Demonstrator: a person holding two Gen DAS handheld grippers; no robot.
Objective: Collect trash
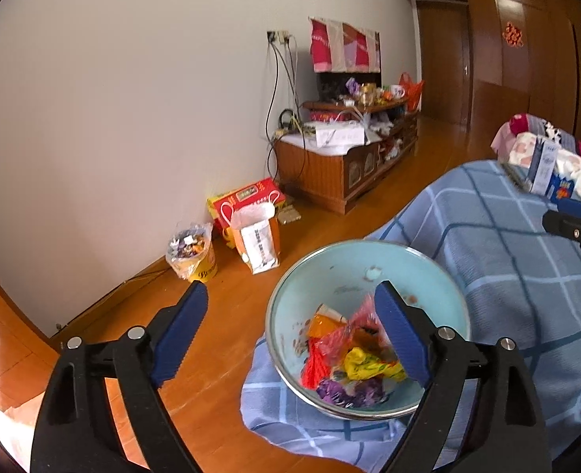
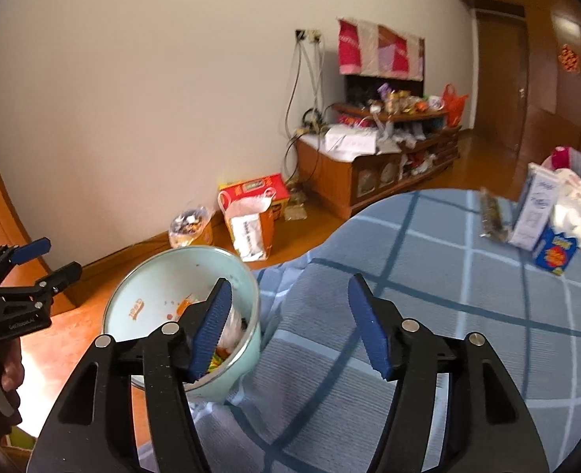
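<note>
A pale blue bowl [image 1: 341, 272] sits on the edge of a bed with a blue plaid cover [image 1: 507, 276]. It holds several crumpled wrappers [image 1: 353, 358], red, orange, yellow and purple. My left gripper [image 1: 290, 339] is open and empty, above the bowl's left rim. My right gripper [image 2: 290, 323] is open and empty, over the cover just right of the bowl [image 2: 164, 276]. A dark snack wrapper [image 2: 491, 216], a white carton [image 2: 535, 209] and a small blue box [image 2: 554, 256] lie farther back on the bed.
On the wooden floor by the wall stand a yellow bin [image 1: 194, 252] full of trash, a white and orange bag [image 1: 257, 236] and a red box [image 1: 247, 197]. A cluttered wooden cabinet [image 1: 345, 161] stands behind. Wooden doors are at the far right.
</note>
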